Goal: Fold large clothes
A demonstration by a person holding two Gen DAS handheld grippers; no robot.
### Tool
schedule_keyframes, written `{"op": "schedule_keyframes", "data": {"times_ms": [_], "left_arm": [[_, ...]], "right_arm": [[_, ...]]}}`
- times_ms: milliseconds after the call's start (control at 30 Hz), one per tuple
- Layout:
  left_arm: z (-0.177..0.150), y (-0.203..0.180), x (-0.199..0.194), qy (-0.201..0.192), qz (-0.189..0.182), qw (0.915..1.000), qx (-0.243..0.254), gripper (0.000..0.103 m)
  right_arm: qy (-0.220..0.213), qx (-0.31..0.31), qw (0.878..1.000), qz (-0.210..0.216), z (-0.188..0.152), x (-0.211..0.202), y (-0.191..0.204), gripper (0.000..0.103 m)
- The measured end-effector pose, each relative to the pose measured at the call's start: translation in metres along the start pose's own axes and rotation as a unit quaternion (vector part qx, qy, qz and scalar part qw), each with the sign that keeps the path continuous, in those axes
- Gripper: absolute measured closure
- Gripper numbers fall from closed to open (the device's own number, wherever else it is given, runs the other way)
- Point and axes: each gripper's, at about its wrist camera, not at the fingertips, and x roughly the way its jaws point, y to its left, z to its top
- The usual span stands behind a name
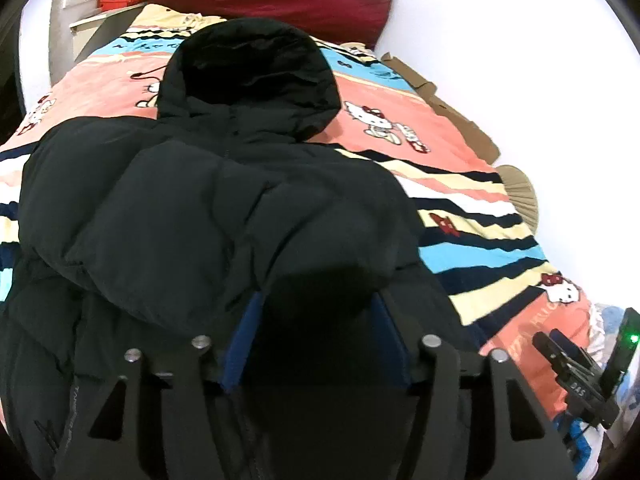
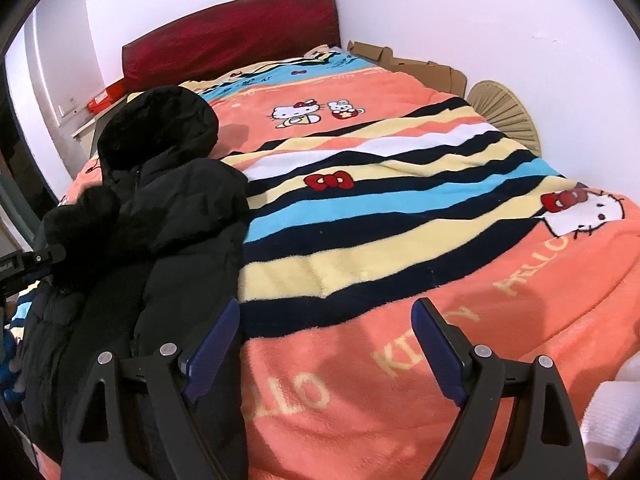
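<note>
A black hooded puffer jacket (image 1: 208, 208) lies on the bed, hood toward the headboard, with a sleeve folded across its body. My left gripper (image 1: 316, 312) has its blue fingers around the thick black end of that sleeve and holds it just above the jacket. In the right wrist view the jacket (image 2: 168, 216) lies at the left side of the bed. My right gripper (image 2: 324, 320) is open and empty over the orange blanket, its left finger beside the jacket's edge. The right gripper also shows at the lower right of the left wrist view (image 1: 576, 376).
A striped Hello Kitty blanket (image 2: 400, 208) covers the bed. A dark red headboard (image 2: 232, 40) stands at the far end. Cardboard pieces (image 2: 408, 60) and a tan fan (image 2: 508, 112) lie along the right wall. A red box (image 2: 104, 98) sits on a shelf at left.
</note>
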Motion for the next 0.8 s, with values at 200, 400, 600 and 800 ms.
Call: {"op": "schedule_keyframes", "data": {"times_ms": [200,400,600,800], "left_arm": [[-0.004,-0.001,-0.014,0.002,-0.008,0.9998,0.020,0.046],[-0.016,0.042,-0.025,0.019,0.033,0.9989,0.028,0.046],[-0.006,0.103,-0.044,-0.003,0.080,0.9968,0.005,0.046],[0.032,0.151,-0.055,-0.042,0.118,0.9922,-0.002,0.046]], "right_arm": [[-0.003,-0.003,1.000,-0.005,0.000,-0.007,0.001,0.016],[0.011,-0.022,1.000,0.000,0.001,0.004,0.018,0.015],[0.024,-0.080,0.995,0.050,0.016,0.022,0.084,0.015],[0.008,-0.153,0.980,0.131,0.046,0.029,0.187,0.015]]}}
